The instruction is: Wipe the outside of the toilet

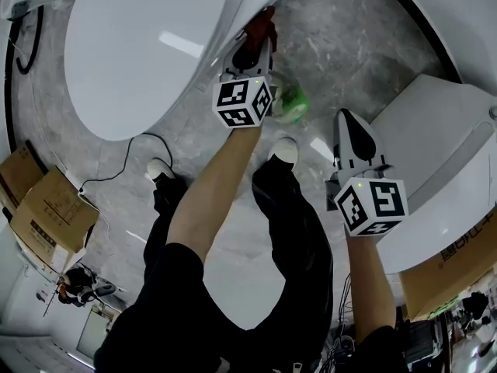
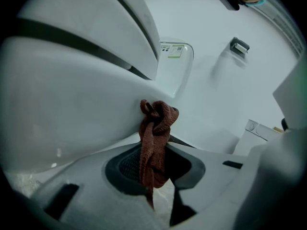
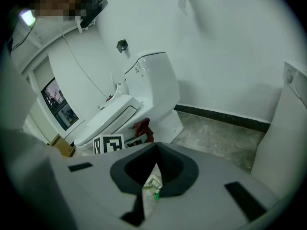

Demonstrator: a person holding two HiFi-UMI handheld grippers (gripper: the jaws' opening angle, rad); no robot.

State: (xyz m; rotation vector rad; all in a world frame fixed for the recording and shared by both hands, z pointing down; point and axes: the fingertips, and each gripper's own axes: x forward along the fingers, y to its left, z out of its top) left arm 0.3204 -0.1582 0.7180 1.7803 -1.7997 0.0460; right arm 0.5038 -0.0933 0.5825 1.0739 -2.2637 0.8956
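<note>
Toilet (image 1: 147, 53): white, lid down, seen at far left.
Left gripper (image 2: 153, 178): jaws are clamped tight on a red-brown cloth (image 2: 156, 128).
Cloth: bunched, and pressed against the toilet's outer side, just under the lid.
Right gripper (image 3: 154, 169): jaws are closed together, nothing gripped, held well apart from the toilet.

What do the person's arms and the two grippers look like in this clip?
The left gripper and right gripper are light grey with dark fingers; each carries a white cube with black square markers. The person wears black short sleeves and black trousers.
</note>
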